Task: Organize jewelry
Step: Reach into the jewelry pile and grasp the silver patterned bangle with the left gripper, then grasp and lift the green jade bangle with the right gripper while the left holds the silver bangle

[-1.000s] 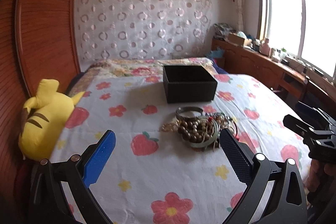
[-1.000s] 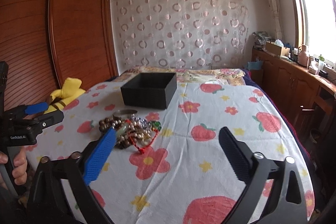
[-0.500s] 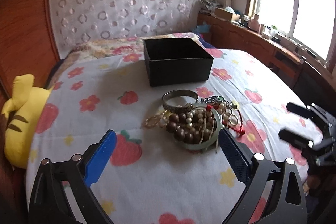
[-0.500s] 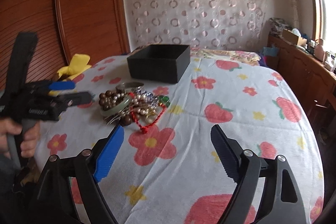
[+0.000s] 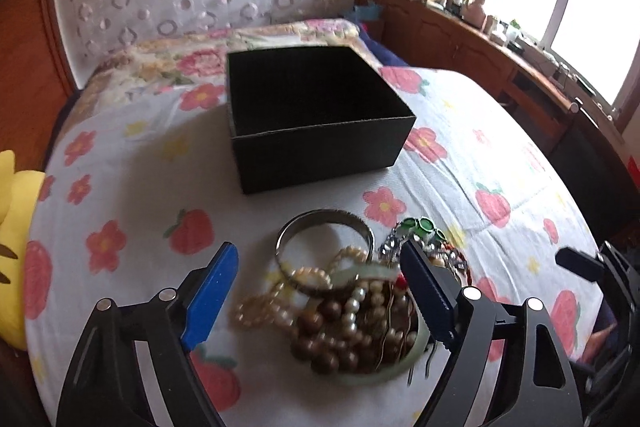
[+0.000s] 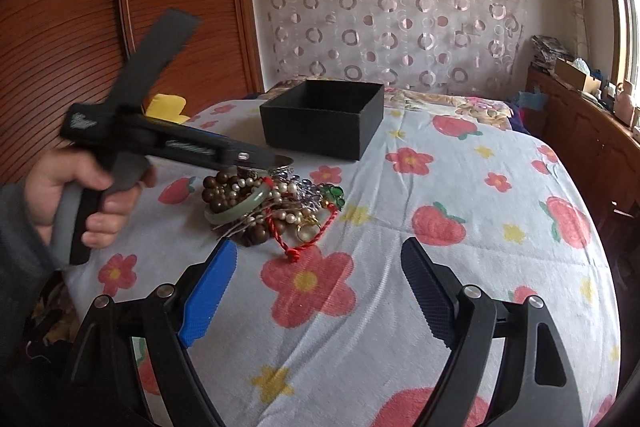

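Observation:
A pile of jewelry point(image 5: 352, 307) lies on the flowered bedspread: brown beads, pearl strands, a jade bangle point(image 6: 236, 209), a silver bangle point(image 5: 324, 231), green stones and a red cord point(image 6: 304, 247). An open, empty black box point(image 5: 316, 115) stands just behind it, also in the right wrist view point(image 6: 324, 115). My left gripper point(image 5: 320, 291) is open and hovers right over the pile, jaws on either side of it; it also shows in the right wrist view point(image 6: 256, 157). My right gripper point(image 6: 320, 287) is open and empty, in front of the pile.
A yellow plush toy point(image 5: 12, 247) lies at the bed's left edge by the wooden wardrobe point(image 6: 100, 7). A wooden sideboard point(image 5: 520, 75) with clutter runs under the window on the right. The bedspread point(image 6: 460, 227) stretches right of the pile.
My left gripper has moved forward and down until it stands over the jewelry pile. My right gripper has edged closer to the pile. Both stay open.

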Demonstrator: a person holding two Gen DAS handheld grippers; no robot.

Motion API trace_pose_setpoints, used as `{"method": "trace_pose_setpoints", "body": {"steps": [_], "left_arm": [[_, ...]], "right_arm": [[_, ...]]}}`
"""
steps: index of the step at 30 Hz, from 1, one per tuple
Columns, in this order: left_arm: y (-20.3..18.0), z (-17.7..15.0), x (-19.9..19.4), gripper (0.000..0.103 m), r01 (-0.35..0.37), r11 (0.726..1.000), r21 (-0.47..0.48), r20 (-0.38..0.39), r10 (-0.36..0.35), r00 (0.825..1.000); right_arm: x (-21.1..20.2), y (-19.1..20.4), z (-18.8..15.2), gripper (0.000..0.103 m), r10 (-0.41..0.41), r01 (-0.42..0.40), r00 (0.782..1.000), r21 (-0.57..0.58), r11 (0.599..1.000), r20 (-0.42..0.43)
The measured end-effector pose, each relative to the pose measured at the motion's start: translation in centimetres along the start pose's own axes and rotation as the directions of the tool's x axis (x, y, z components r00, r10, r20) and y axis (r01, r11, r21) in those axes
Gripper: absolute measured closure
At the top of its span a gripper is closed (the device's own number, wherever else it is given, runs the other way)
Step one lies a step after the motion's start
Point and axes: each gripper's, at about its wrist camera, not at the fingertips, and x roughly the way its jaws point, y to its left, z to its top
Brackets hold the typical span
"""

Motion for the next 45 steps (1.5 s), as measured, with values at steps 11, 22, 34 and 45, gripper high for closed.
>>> {"method": "trace_pose_setpoints", "body": {"steps": [11,22,34,45], "left_arm": [[0.7,1.7,3.6,0.036,0.043,0.997,-0.063,-0.114,-0.05,0.992],[0.9,1.7,3.5,0.047,0.023,0.999,-0.033,-0.104,-0.026,0.994],[2.4,0.8,0.5,0.047,0.019,0.998,-0.067,0.005,-0.019,1.0],[5.3,-1.4,-4.2,0.047,0.014,0.993,-0.116,0.112,-0.001,0.994]], "right_arm": [[-0.2,0.7,0.0,0.017,0.003,-0.003,1.0,-0.019,1.0,0.01],[-0.2,1.1,-0.2,0.017,0.004,-0.003,1.0,-0.026,1.0,0.008],[0.6,1.7,0.4,0.017,0.021,-0.022,1.0,-0.054,0.998,-0.014],[3.8,5.6,3.6,0.018,0.133,-0.15,0.988,-0.249,0.957,-0.081]]}}
